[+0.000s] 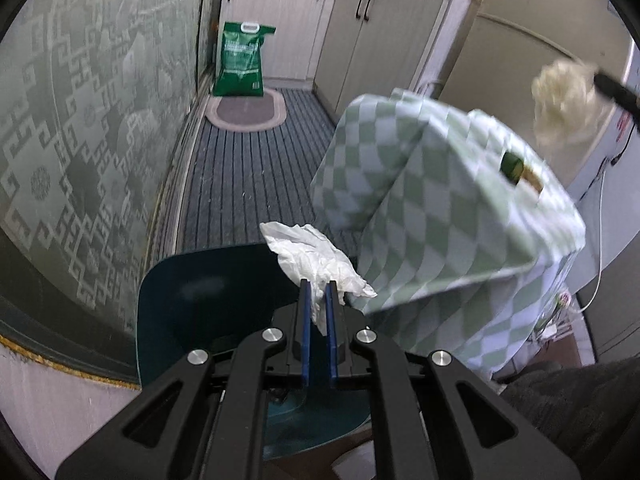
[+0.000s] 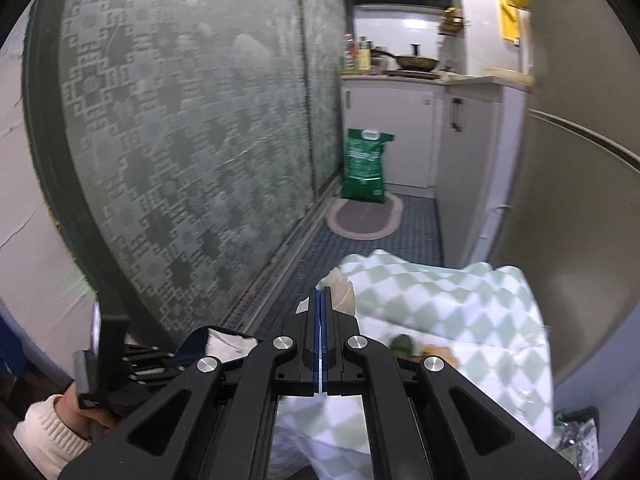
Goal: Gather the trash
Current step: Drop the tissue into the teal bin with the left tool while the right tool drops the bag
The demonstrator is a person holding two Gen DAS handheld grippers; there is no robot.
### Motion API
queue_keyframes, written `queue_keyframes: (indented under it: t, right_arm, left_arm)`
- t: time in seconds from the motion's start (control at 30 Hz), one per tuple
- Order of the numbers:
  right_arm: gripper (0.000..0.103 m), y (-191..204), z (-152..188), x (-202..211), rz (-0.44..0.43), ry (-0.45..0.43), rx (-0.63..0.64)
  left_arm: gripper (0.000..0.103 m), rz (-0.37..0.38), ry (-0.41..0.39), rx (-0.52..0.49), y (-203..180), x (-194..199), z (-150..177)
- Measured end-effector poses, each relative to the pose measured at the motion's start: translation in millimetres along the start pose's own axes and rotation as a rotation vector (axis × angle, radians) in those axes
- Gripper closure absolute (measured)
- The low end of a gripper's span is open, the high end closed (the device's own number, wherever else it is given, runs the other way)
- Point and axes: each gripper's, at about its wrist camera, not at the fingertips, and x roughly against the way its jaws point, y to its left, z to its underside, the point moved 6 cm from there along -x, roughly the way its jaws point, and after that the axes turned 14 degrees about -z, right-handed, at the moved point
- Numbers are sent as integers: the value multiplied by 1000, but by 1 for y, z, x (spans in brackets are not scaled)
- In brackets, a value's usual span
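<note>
My left gripper [image 1: 319, 285] is shut on a crumpled white tissue [image 1: 316, 258] and holds it over the dark teal bin [image 1: 188, 292]. My right gripper [image 2: 322, 290] is shut on a crumpled cream paper wad [image 2: 342, 290], held above the table with the green-and-white checked cloth [image 2: 452, 300]. In the left wrist view the same wad [image 1: 564, 100] hangs at the upper right, at the tip of the right gripper [image 1: 600, 82]. A small green and brown item [image 1: 520, 172] lies on the checked cloth [image 1: 440, 208].
A patterned glass sliding door [image 1: 80, 140] runs along the left. A green sack [image 1: 242, 60] and an oval mat [image 1: 246, 112] lie at the far end of the striped floor. Cabinets [image 1: 380, 40] and a fridge [image 1: 540, 40] stand on the right.
</note>
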Motion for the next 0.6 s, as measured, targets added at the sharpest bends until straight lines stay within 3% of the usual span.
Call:
queue_keyframes:
  t: [0.4,0.6]
  right_arm:
    - [103,54,15,-67,-149,110,19]
    - [103,66,40,-105,-188,216,5]
  left_arm:
    - [89,-62,131,-24,27,-27,32]
    - [89,-93,93,-15,37,-20,30]
